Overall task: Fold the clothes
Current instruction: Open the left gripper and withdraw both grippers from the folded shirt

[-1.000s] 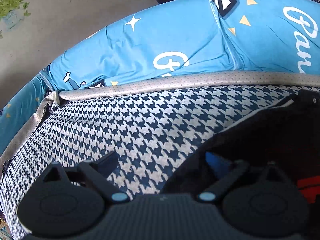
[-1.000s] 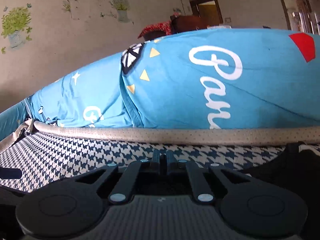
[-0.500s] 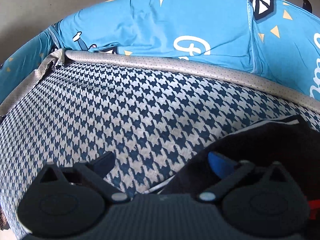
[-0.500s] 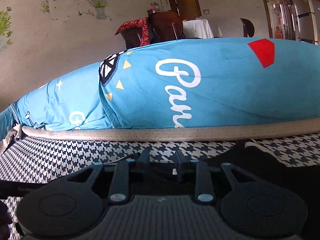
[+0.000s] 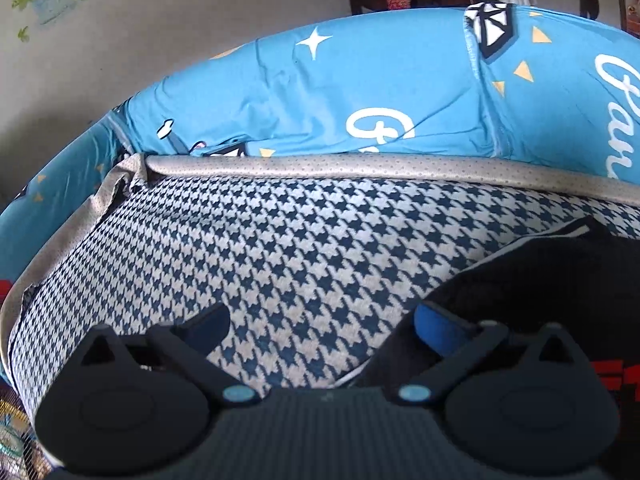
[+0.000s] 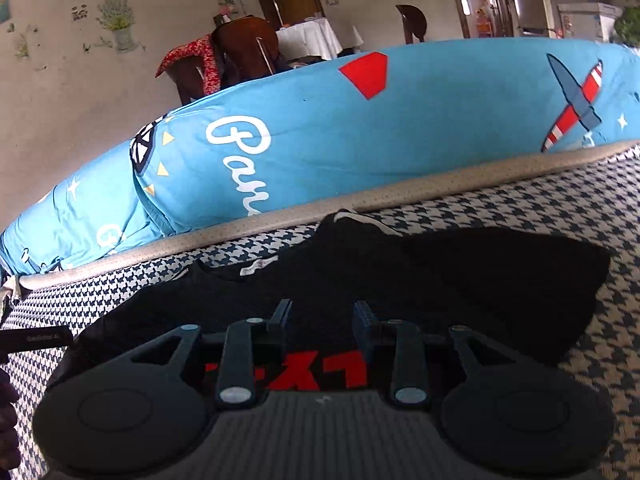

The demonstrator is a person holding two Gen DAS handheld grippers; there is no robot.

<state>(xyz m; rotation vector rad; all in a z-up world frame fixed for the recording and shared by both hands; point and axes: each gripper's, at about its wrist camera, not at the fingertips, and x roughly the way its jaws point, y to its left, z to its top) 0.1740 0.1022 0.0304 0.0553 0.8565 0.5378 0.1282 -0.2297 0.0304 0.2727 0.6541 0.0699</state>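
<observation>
Garment: a black t-shirt [image 6: 460,276] with red lettering lay on the houndstooth mattress [image 5: 304,248], just in front of a grey piped edge [image 5: 360,166] and a blue printed quilt [image 6: 400,128] behind it.
Lay: body spread fairly flat; neck opening with a white label toward the quilt; a rounded lobe, probably a sleeve or folded side, lay out to the right in the right wrist view.
Right gripper [image 6: 323,316]: jaws part-way apart and opening, nothing pinched between them; black cloth lay below and beyond the tips.
Left gripper [image 5: 320,322]: jaws wide apart and empty, over bare houndstooth; its blue-padded finger [image 5: 434,322] sat at the shirt's near edge, contact not clear.
Handling (judged): light, limp knit; should drape, sag and drag across the textured cover rather than slide. Not fragile.
Where to grip (judged): a hem, shoulder seam or sleeve edge, pinching both layers; a mid-panel pinch would only bunch it.
Hidden: near hem and most of the lettering were cut off by the gripper bodies; black on black hid creases and fold lines, so fold stage was not readable.
</observation>
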